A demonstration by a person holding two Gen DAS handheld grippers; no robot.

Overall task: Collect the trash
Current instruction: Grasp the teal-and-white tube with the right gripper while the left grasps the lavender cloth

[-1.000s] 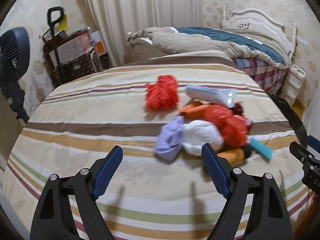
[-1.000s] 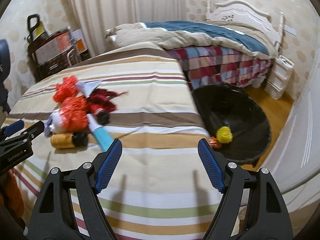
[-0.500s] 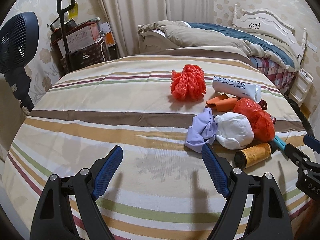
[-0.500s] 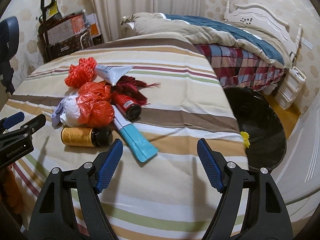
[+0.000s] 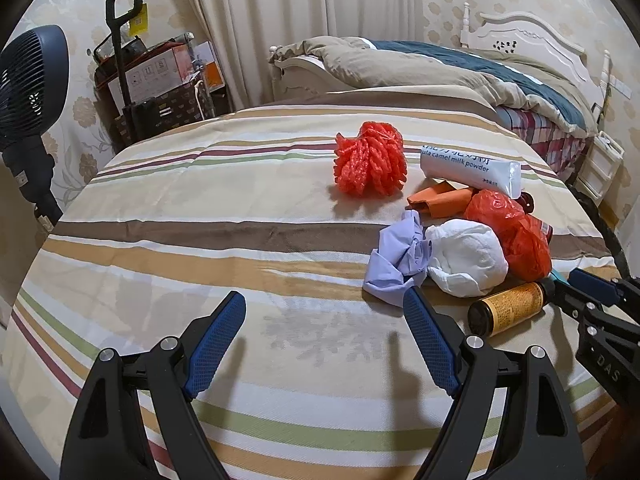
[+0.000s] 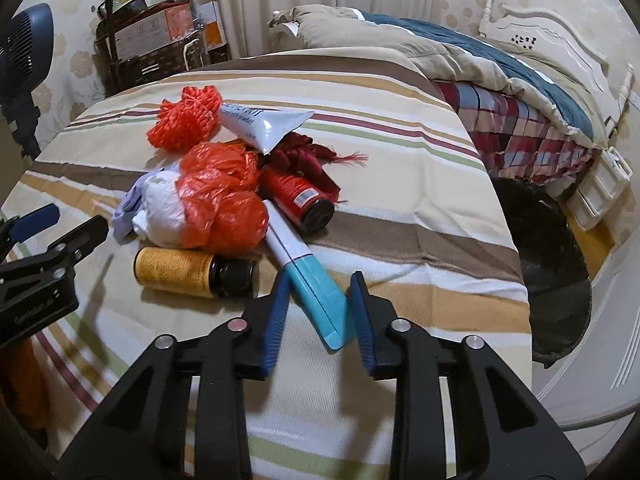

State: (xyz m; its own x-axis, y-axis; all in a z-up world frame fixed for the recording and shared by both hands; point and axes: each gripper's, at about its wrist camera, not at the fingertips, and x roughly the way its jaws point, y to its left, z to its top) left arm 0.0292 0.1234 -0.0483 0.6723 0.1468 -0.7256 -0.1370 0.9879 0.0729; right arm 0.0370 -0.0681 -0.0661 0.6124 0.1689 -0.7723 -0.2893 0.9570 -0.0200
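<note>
While left tongs (image 5: 324, 312) hover spread, right tongs (image 6: 320, 300) angle down, closing around teal tube (image 6: 318, 296).

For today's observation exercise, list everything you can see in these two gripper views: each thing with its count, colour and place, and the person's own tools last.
Mesh ball: 1, orange-red, far end of the pile.
Large tube: 1, white, beside the mesh ball.
Plastic bag: 1, orange-red, mid-pile.
Wad: 1, white, beside the bag.
Crumpled cloth: 1, lilac, left of the wad.
Bottle: 1, yellow, black cap, lying near.
Red bottle: 1, lying on its side.
Teal tube: 1, white and teal, between right jaws.
Bin: 1, black, on the floor.
Bedspread: 1, striped.
Left gripper: open, empty.
Right gripper: closing on the teal tube.
</note>
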